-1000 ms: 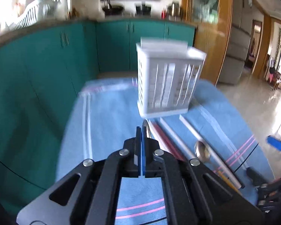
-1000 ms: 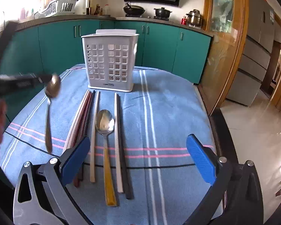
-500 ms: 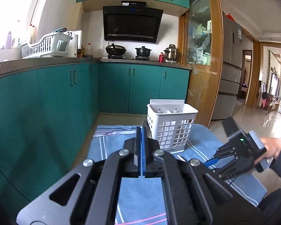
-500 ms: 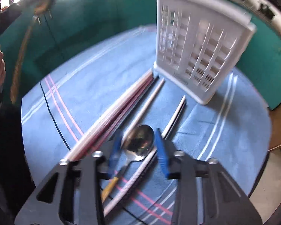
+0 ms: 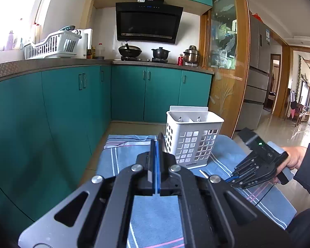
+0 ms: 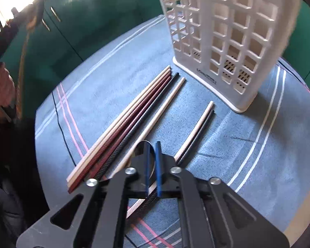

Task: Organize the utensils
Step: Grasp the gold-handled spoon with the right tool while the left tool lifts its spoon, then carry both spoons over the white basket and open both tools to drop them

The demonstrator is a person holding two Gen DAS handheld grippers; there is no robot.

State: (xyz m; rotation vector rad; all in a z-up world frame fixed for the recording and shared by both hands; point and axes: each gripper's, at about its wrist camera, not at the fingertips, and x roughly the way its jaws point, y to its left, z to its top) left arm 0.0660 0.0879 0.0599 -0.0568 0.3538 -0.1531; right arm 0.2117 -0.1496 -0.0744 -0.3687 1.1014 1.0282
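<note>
My left gripper (image 5: pixel 155 144) is shut on a metal spoon (image 5: pixel 161 142) and holds it up, just left of the white slotted utensil holder (image 5: pixel 193 136). In the right wrist view that spoon (image 6: pixel 30 20) hangs at the far left, handle down. My right gripper (image 6: pixel 153 150) is low over the blue cloth (image 6: pixel 105 76), closed around the bowl of a second spoon (image 6: pixel 141 147) that lies among the chopsticks (image 6: pixel 132 115). The holder (image 6: pixel 225 41) stands just beyond. The right gripper also shows in the left wrist view (image 5: pixel 231 180).
Several chopsticks lie side by side on the cloth, with one pair (image 6: pixel 198 128) nearer the holder. Teal cabinets (image 5: pixel 72 107) run along the left and back. The table edge and tiled floor (image 5: pixel 279 130) are at the right.
My right gripper has dropped to the cloth and closed around the lying spoon's bowl. My left gripper, still holding its spoon, has lifted and levelled towards the holder.
</note>
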